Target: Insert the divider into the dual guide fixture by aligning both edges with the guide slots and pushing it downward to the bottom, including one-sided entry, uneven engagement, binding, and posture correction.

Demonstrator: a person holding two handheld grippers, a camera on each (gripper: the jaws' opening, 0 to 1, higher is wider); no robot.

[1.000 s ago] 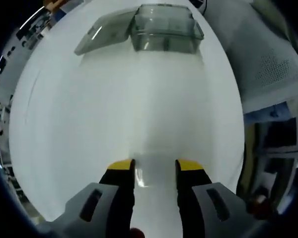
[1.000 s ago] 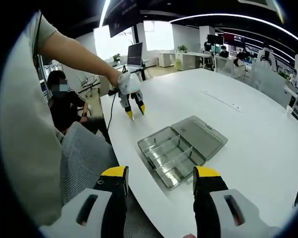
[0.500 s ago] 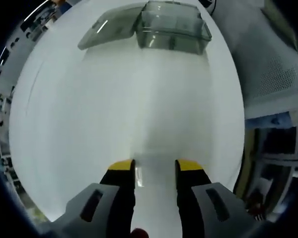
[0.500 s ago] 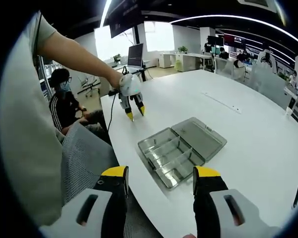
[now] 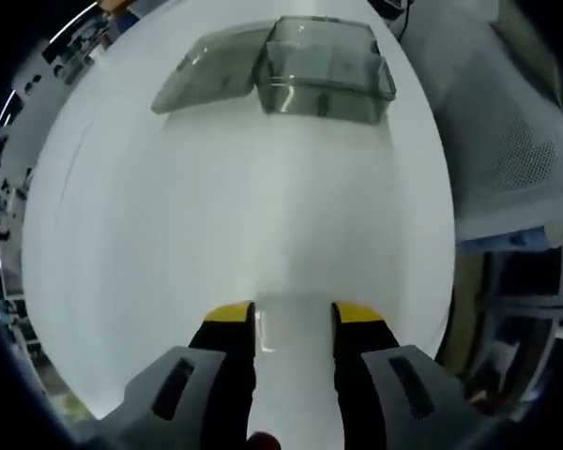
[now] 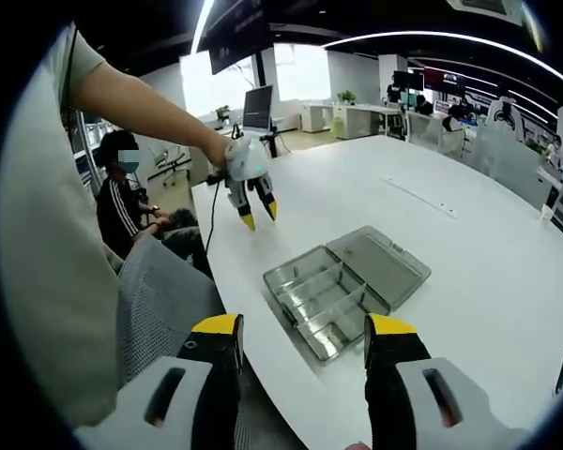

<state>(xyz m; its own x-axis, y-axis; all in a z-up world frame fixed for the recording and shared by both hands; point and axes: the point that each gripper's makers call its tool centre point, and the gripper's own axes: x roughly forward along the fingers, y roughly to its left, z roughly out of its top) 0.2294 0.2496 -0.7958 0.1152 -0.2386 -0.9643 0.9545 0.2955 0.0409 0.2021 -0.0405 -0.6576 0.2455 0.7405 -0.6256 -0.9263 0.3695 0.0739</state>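
An open office with desks, monitors and strip lights lies behind a wide white counter (image 6: 469, 234). On the counter near its edge sits a clear grey box (image 6: 330, 295) with its lid (image 6: 380, 264) swung flat open beside it; upright dividers split the tray into long compartments. In the left gripper view the same box (image 5: 327, 67) stands at the far end of the counter (image 5: 235, 216), lid (image 5: 206, 67) lying to its left.

The left hand-held gripper (image 6: 256, 215) hangs above the counter, well apart from the box, its yellow-tipped jaws spread and holding nothing; a bare arm (image 6: 141, 98) reaches out to it. In its own view the left hand-held gripper (image 5: 293, 319) shows bare counter between the jaws.

The right hand-held gripper (image 6: 302, 339) is also parted and empty, raised near the counter's edge with the box between its tips in view. A grey mesh chair (image 6: 159, 300) stands beside the counter, and a seated person (image 6: 122, 202) is behind it.
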